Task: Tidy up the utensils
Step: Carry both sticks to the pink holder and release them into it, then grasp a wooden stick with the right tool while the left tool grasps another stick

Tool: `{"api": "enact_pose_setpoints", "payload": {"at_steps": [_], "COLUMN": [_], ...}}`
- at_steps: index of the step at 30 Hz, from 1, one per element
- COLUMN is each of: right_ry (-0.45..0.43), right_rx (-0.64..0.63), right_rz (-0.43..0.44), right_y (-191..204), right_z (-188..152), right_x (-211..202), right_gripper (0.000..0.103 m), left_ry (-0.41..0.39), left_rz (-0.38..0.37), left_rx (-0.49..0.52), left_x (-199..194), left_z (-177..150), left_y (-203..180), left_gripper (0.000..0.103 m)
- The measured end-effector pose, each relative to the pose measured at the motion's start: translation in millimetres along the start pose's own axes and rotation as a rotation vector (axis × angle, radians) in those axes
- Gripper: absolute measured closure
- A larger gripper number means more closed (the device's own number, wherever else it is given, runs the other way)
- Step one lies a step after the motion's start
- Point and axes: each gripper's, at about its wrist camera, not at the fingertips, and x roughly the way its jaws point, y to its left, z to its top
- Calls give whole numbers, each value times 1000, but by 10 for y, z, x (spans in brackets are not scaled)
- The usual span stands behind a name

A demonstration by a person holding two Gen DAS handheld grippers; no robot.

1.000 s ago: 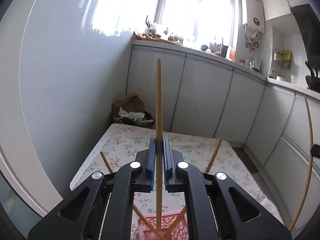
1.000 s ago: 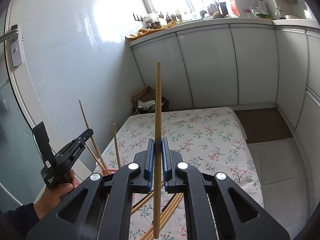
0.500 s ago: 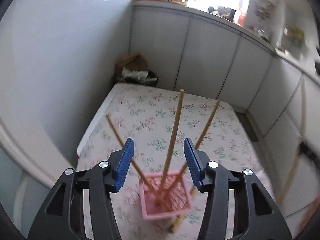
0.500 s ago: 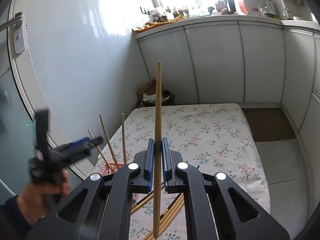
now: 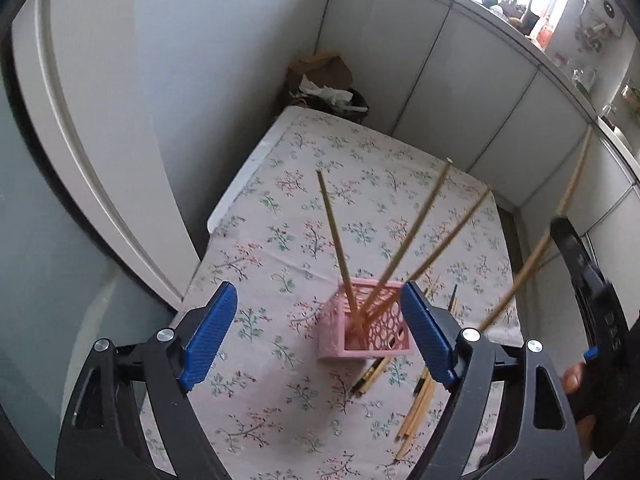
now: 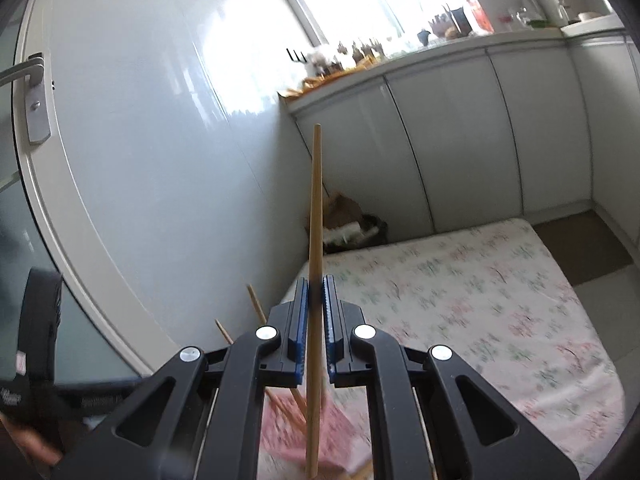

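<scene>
Floral cloth [image 5: 304,216] covers the low table [image 5: 240,172] in a narrow kitchen with pale cabinet doors and a bright window ledge behind. A second ago the left gripper [image 5: 320,332] was clamped on an upright chopstick above the pink basket [image 5: 362,326]; now its jaws are opening wide with nothing between the blue pads, and the view has tipped down to look into the basket from above. Three chopsticks [image 5: 338,248] stand fanned in the basket where only two leaned before, so the released one has landed among them. That puts one more utensil away, while several loose chopsticks [image 5: 420,400] are still flat on the cloth just beside the basket, toward its right and near side. The basket sits framed between the open pads, well below them and not touched. The right gripper [image 6: 316,328] has kept its jaws pressed shut on another chopstick [image 6: 316,216], held upright with the lower end hanging over the blurred pink basket in the right wrist view. In the left wrist view that same stick slants in from the right edge, near the basket but not yet in it. It looks like the next one to go in.
</scene>
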Motion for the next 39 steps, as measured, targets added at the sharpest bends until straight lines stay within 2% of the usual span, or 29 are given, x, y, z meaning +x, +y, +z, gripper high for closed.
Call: {"api": "enact_pose_setpoints", "payload": {"at_steps": [4,9,14,17,19,21,25,27,28,30,34,36,39], "right_ry": [-14,25,98,191,233,220,165,160,186,308,555,639,688], "right_rx": [-45,-84,-105,-125,-125,-114,-4,77,127,221,232,239,238], "right_rz": [-26,-58,-54,-31,-18,-18,14,-27,-59,-133,-226,-248,-274], "right_y": [165,196,161,150,132,110,-127,-336,-467,-789,-1058,-1092,-1068], "right_z": [-86,-348,-564,-583,-532,-455,-258,-240,-274,-479,-967,-1111,-1209], "right_x": [295,520,621,684,633,523,146,21,17,144,517,690,914], "right_gripper": [95,95,95,93,82,74,72,72,72,70,74,74,74], "left_ry": [-2,-12,-11,-7,-9,-9,-6,-6,-8,-11,-28,-25,-37], "left_rz": [-12,-8,-14,-22,-19,-23,-39,-40,-41,-60,-89,-111,-127], "left_rx": [-33,-34,-28,-24,-14,3,38,60,73,95,148,172,196], "left_x": [-20,-15,13,30,33,37,39,39,33,-2,-73,-104,-169], "left_z": [39,62,72,68,57,39,-1,-23,-37,-63,-110,-140,-169], "left_y": [81,85,87,78,55,9,-91,-148,-183,-255,-413,-495,-574], "left_gripper": [23,23,23,23,23,23,23,23,23,24,24,26,26]}}
